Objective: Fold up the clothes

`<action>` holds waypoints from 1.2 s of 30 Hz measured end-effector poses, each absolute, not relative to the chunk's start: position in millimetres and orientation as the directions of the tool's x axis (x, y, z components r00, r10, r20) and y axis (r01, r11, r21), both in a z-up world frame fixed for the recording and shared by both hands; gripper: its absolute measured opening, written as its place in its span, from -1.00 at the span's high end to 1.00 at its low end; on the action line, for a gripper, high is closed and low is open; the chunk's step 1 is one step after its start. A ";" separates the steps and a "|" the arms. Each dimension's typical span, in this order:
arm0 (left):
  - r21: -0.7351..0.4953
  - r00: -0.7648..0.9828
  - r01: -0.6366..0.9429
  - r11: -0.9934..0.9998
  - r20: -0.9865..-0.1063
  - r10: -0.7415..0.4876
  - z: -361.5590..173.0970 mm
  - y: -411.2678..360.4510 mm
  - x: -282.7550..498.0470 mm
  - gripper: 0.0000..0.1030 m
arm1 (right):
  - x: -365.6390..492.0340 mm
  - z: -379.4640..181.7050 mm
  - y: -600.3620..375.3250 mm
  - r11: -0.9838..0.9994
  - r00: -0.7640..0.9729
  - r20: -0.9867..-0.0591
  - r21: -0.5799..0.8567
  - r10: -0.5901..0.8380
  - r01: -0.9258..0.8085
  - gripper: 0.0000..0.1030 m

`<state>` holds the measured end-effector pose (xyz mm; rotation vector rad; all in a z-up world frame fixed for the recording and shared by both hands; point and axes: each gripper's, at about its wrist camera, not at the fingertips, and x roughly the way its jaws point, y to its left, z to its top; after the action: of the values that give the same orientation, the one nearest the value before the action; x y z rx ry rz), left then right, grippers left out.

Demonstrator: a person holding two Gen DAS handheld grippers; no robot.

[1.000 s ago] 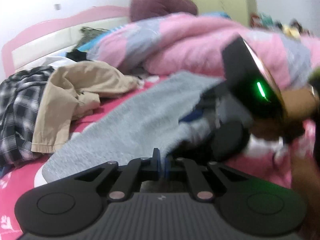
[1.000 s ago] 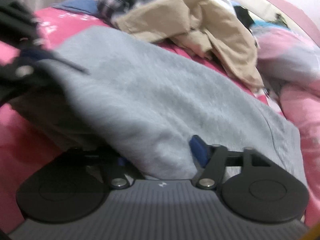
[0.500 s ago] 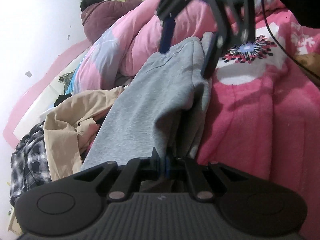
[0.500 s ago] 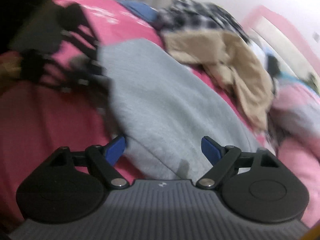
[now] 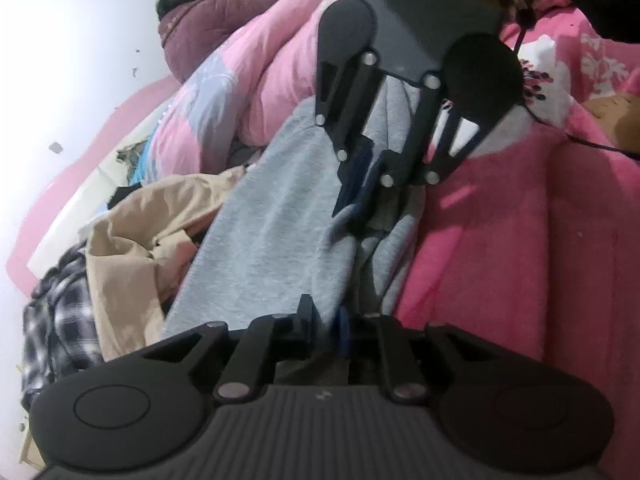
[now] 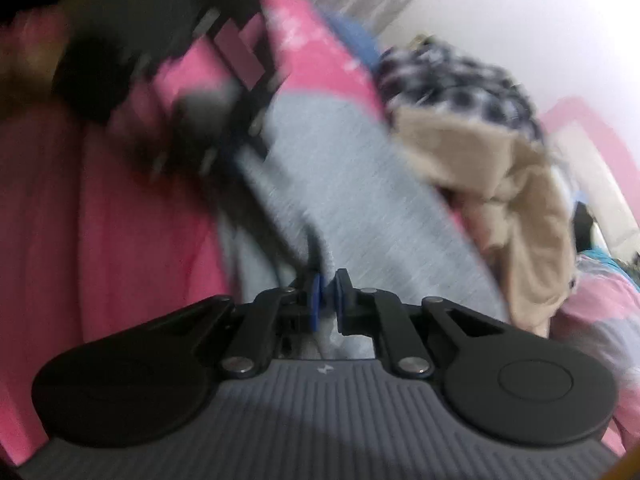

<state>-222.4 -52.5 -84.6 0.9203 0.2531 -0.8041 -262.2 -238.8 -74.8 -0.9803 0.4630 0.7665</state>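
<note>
The grey garment [image 5: 276,232] lies lengthwise on the pink bed [image 5: 520,240], running from the lower middle of the left wrist view to its upper middle. The left tongs [image 5: 326,328] tilt downward at the bottom edge, jaws just eased apart a little, grey cloth between them. The right tongs [image 5: 366,184] reach down from the top, clamped on the garment's far end, having just snapped closed.

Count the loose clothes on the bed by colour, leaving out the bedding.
Grey: 1, the grey garment
Beige: 1, the beige garment
Black-and-white plaid: 1, the plaid garment
Total: 3
</note>
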 end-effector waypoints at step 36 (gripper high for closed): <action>0.123 0.466 0.816 0.564 -0.718 -0.518 -70.5 -46.4 -179.3 -0.24 | -115.0 -46.6 -408.5 0.997 0.762 -0.646 0.082 0.050 0.004 0.47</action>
<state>-179.3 -46.4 -70.5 0.4944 0.6830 -0.8606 -115.0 -408.5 -46.6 0.0800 0.7045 0.0251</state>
